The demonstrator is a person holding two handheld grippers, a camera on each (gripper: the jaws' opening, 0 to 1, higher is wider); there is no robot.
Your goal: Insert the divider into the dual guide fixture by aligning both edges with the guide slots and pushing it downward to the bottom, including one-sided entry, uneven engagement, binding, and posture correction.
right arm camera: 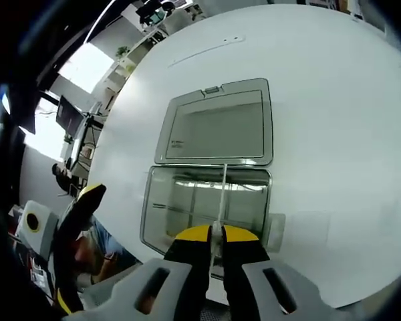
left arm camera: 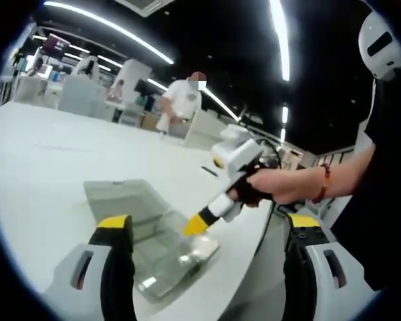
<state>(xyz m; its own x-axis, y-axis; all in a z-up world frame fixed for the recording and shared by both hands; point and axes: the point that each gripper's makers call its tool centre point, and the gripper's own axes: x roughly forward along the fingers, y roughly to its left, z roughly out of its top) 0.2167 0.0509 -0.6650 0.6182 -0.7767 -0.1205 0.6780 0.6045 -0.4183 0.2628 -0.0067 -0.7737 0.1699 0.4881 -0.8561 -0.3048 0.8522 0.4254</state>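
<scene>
Yellow-tipped right gripper (right arm camera: 216, 234) is clamping the thin clear divider (right arm camera: 222, 194) edge-on, standing over the open clear box (right arm camera: 207, 200) on the white table (right arm camera: 334, 100). Left gripper (left arm camera: 207, 231) is waiting spread wide; a hand (left arm camera: 281, 184) is angling the right tool downward.

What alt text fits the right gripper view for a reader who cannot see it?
The right tool, yellow-tipped, is shut on a thin clear divider standing edge-on in an open clear plastic box on a white table. The box's hinged lid lies flat behind it, and the left tool shows at lower left.
</scene>
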